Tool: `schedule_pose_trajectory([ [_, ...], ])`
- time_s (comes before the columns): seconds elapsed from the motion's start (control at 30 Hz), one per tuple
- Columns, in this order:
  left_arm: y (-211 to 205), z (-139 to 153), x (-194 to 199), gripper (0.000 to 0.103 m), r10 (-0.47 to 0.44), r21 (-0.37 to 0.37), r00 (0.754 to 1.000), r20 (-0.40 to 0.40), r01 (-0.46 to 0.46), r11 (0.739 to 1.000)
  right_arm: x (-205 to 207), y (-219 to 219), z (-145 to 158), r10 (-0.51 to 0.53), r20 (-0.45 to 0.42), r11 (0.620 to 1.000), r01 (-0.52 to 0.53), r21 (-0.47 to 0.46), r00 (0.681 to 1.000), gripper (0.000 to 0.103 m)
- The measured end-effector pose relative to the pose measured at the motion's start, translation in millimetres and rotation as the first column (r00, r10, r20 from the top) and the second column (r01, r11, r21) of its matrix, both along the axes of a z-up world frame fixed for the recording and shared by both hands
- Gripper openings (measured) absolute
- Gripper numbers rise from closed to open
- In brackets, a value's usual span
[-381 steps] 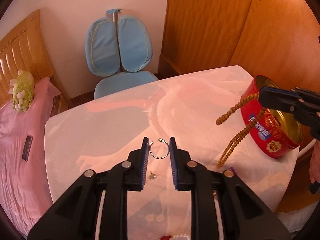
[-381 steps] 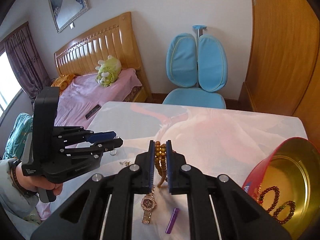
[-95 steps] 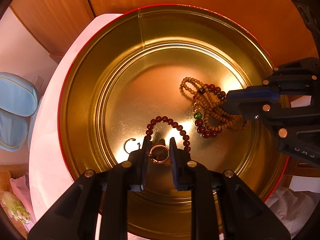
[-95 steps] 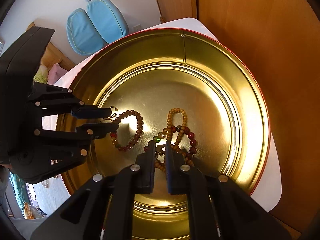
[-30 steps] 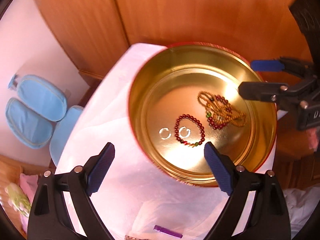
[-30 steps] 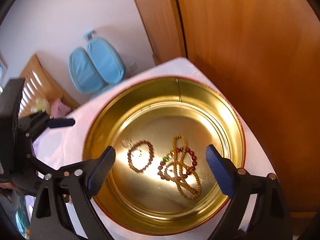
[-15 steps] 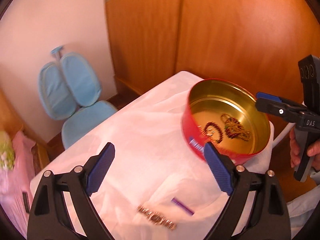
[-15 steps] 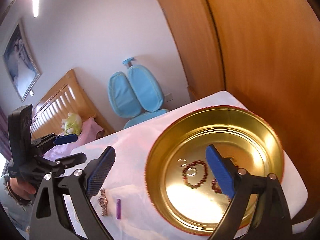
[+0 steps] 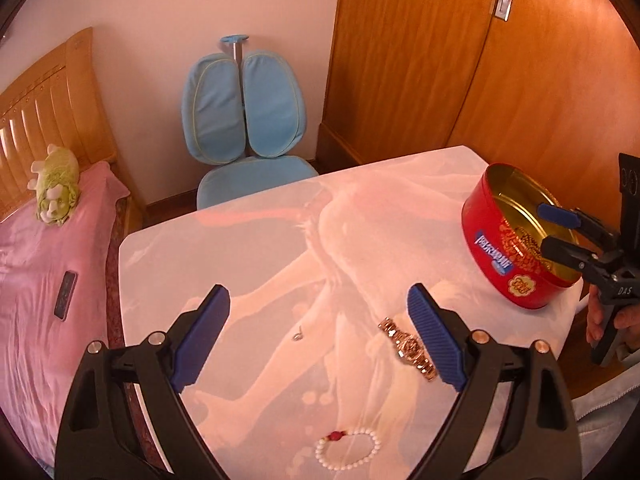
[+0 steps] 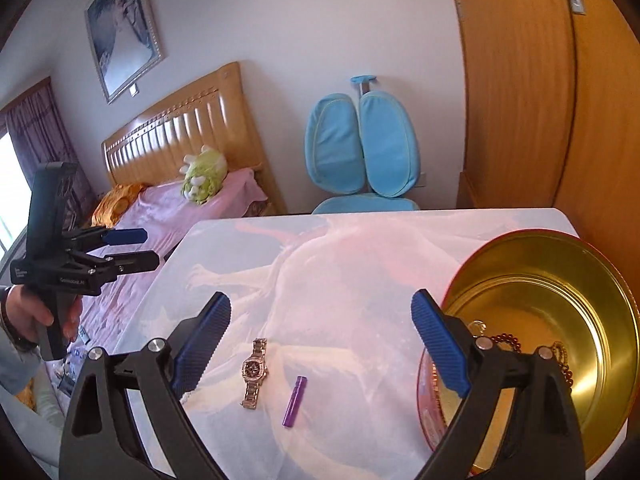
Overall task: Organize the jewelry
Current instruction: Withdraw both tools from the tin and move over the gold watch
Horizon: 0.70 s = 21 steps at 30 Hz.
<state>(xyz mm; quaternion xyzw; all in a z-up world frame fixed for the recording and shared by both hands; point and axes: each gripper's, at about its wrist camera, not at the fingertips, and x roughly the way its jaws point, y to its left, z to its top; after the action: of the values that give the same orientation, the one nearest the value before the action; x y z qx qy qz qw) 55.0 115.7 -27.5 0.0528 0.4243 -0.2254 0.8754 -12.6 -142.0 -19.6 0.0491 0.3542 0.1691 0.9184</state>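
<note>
Between pick-ups: I hold my left hand-held gripper (image 9: 318, 334) and right hand-held gripper (image 10: 322, 340) above the table (image 9: 248, 248), both with jaws spread wide and empty. The red tin (image 9: 500, 264) at the table's right edge already contains beaded strands. Still loose on the table: gold watch (image 10: 254, 372), purple stick (image 10: 294, 400), pearl bracelet (image 9: 347, 449), small ring (image 9: 297, 335). Next, I judge, I lower one gripper over the watch, straddling its band.

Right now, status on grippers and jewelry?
Left gripper and right gripper open, empty. Watch, pearl bracelet outside tin. Nothing blocking.
</note>
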Motion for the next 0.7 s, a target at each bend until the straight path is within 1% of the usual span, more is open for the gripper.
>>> schedule_pose_trajectory([
  [0.13, 12.9, -17.5, -7.0, 0.088, 0.006, 0.051, 1.000, -0.017, -0.005, 0.999, 5.1, 26.8, -12.4, 0.067, -0.037, 0.998, -0.067, -0.016, 0.997, 0.093],
  [0.3, 17.3, -43.8, -6.3, 0.088, -0.007, 0.066, 0.998, -0.065, 0.011, 0.998, 12.0, 53.7, -27.9, 0.123, -0.081, 0.992, -0.126, -0.031, 0.989, 0.093],
  [0.37, 13.0, -54.3, -4.2, 0.088, -0.034, 0.069, 0.997, -0.067, 0.039, 0.997, 15.6, 64.7, -36.4, 0.146, -0.111, 0.988, -0.151, -0.038, 0.983, 0.093],
  [0.43, 7.1, -66.1, -1.7, 0.088, -0.065, 0.092, 0.996, -0.056, 0.070, 0.993, 20.8, 73.8, -47.4, 0.160, -0.143, 0.984, -0.169, -0.056, 0.977, 0.093],
  [0.5, 1.2, -78.2, 1.9, 0.088, -0.100, 0.131, 0.994, -0.043, 0.104, 0.986, 21.4, 83.6, -60.4, 0.167, -0.172, 0.980, -0.182, -0.080, 0.971, 0.093],
  [0.57, -3.8, -90.7, 6.8, 0.088, -0.138, 0.161, 0.989, -0.045, 0.143, 0.977, 21.8, 92.3, -73.7, 0.166, -0.194, 0.975, -0.190, -0.115, 0.967, 0.093],
  [0.7, -8.7, -108.9, 14.9, 0.088, -0.201, 0.184, 0.978, -0.051, 0.208, 0.961, 21.4, 104.0, -93.0, 0.147, -0.218, 0.970, -0.184, -0.159, 0.965, 0.093],
])
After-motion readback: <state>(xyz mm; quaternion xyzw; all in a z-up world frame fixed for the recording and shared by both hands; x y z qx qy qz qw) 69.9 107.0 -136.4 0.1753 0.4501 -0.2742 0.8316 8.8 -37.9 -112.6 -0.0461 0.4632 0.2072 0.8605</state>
